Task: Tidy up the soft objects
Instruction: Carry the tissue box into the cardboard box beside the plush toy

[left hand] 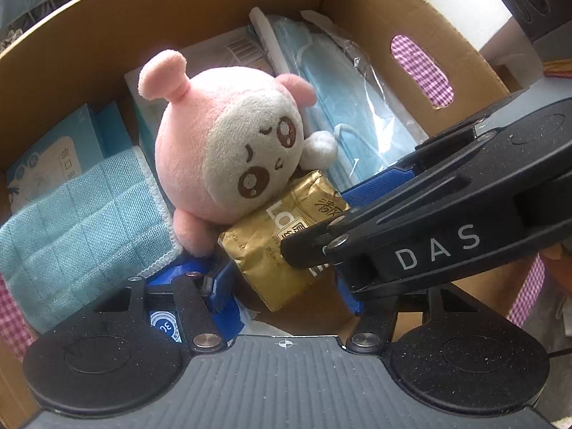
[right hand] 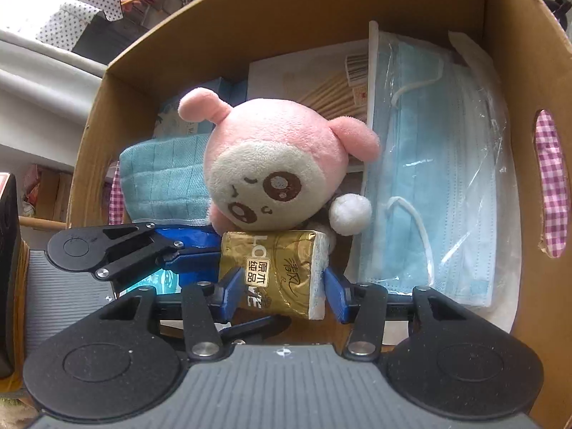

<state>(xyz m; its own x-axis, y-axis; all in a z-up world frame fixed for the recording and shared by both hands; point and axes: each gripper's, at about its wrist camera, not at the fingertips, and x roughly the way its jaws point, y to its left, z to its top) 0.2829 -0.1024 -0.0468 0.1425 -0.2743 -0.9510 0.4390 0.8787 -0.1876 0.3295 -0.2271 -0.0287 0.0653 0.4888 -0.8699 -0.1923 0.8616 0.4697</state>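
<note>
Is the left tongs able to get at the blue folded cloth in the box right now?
Probably yes. The blue folded cloth lies uncovered beside the left tongs, with only the pink plush toy bordering it. But the gold tissue pack sits between the fingers, and that may need releasing first.

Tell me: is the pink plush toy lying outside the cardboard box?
No, the plush toy sits inside the cardboard box, against the tissue pack.

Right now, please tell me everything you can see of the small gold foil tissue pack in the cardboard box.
The small gold foil tissue pack is a soft rectangular packet in shiny, crinkled wrap, with printed characters and white tissue showing at one end. It lies tilted low in the cardboard box, and the pink plush toy rests against its top edge. The right gripper straddles it, jaws apart, one pad at its side.
</note>
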